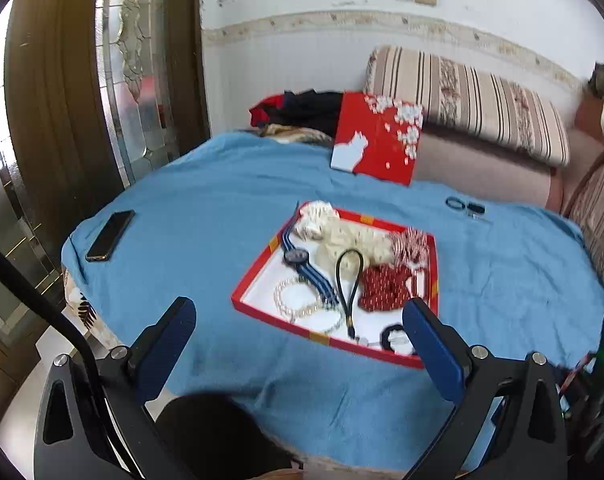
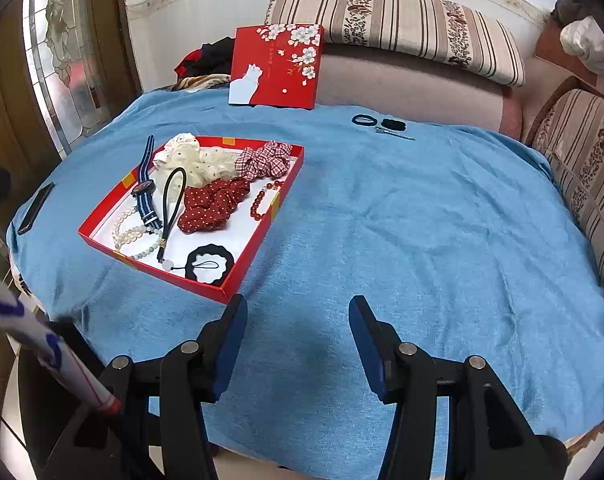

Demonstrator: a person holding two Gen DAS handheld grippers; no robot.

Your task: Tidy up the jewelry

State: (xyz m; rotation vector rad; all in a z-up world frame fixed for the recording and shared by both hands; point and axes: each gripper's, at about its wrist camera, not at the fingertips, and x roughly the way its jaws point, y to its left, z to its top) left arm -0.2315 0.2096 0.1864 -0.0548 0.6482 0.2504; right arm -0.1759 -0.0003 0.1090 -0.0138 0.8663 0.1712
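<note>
Across the round table lies a blue cloth (image 2: 381,220), wrinkled, covering the whole top. Behind it stands a sofa with striped, flower-patterned cushions (image 2: 401,20), against a white wall with a worn border strip. To the left is a brown door with a leaded glass panel (image 1: 134,60). A dark heap of clothing (image 2: 210,60) sits at the table's far edge. A black phone (image 1: 110,236) lies flat on the cloth near the left edge.

A red box lid (image 2: 276,66) with a white cat and blossoms leans upright at the far side. The red tray (image 2: 258,236), white inside, sits left of centre on the cloth. It holds a cream scrunchie (image 2: 194,160), a checked red scrunchie (image 2: 264,160), a dotted red scrunchie (image 2: 214,202), a red bead bracelet (image 2: 262,200), a striped-strap watch (image 2: 144,188) whose strap overhangs the far rim, pearl-like bead strands (image 2: 134,232), a black cord loop (image 2: 172,204) and a wavy black hair tie (image 2: 210,262). Well apart, at the far right, lie a black hair ring (image 2: 363,120), a black hair tie (image 2: 393,123) and a slim clip (image 2: 393,133).

The left gripper (image 1: 300,330) hangs over the tray's near rim, jaws wide, nothing between them. The right gripper (image 2: 298,328) hovers over bare cloth just beside the tray's near corner, jaws moderately apart and holding nothing.
</note>
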